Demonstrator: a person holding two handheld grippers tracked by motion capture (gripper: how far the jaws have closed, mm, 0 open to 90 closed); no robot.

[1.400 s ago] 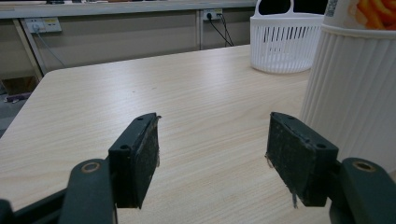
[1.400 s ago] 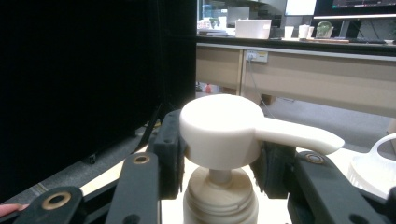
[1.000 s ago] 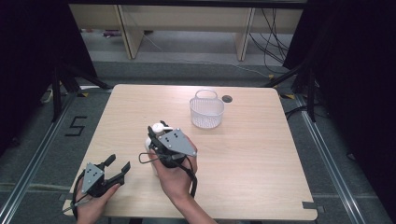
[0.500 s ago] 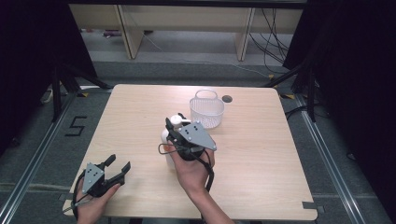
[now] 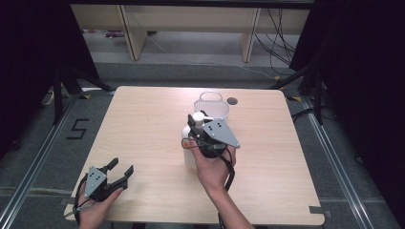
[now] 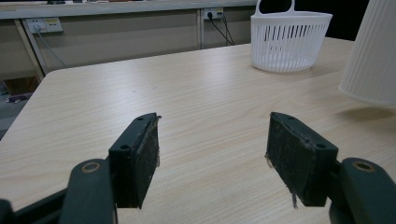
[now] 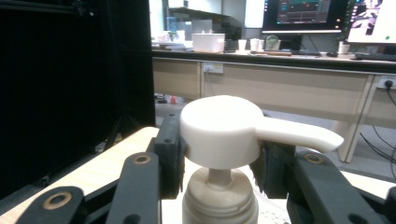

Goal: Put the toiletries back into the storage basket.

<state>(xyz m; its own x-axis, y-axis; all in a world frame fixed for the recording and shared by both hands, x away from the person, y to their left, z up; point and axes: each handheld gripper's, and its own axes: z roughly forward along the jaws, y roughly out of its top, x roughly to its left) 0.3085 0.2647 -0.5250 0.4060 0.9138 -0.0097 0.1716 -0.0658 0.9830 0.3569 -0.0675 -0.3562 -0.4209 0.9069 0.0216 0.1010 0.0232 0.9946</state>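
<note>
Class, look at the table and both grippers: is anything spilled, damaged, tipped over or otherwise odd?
Nothing stands out. The pump bottle is upright in the right gripper, the basket stands upright on the table, and no spill shows.

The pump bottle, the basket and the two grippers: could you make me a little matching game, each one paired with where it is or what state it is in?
Things:
1. pump bottle
2. basket
3. left gripper
4. right gripper

Places or states:
a. open, near the table's front left corner
b. standing at the far side of the table
c. clamped at the neck, below its pump head
d. shut, over the middle of the table

Pairs: 1-c, 2-b, 3-a, 4-d
</note>
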